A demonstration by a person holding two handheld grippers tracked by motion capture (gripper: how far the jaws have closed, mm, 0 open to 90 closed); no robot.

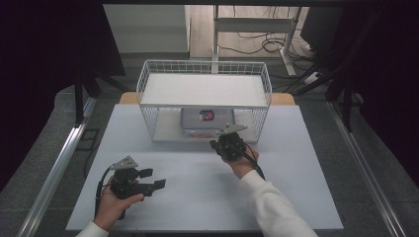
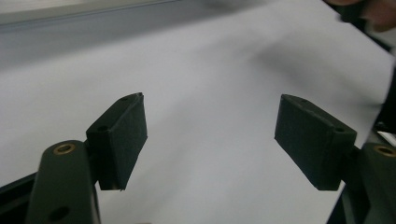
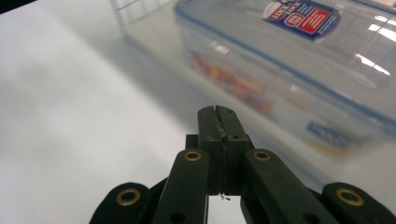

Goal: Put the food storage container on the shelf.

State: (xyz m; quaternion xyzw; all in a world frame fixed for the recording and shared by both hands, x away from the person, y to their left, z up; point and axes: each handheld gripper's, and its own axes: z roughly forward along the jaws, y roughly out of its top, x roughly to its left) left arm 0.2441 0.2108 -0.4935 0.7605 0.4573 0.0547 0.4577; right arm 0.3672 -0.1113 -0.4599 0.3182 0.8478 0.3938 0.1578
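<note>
Right gripper (image 3: 218, 112) clenched, empty, container (image 3: 299, 60) at 1 o'clock inside wire rack (image 1: 148, 79). Left gripper (image 2: 210, 135) released over bare table (image 2: 210, 70).

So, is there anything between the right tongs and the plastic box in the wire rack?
Nothing visible. The right tongs, shut and empty, point at the clear plastic box on the lower level of the wire rack. The rack's front looks open, and only bare table lies between them.
</note>
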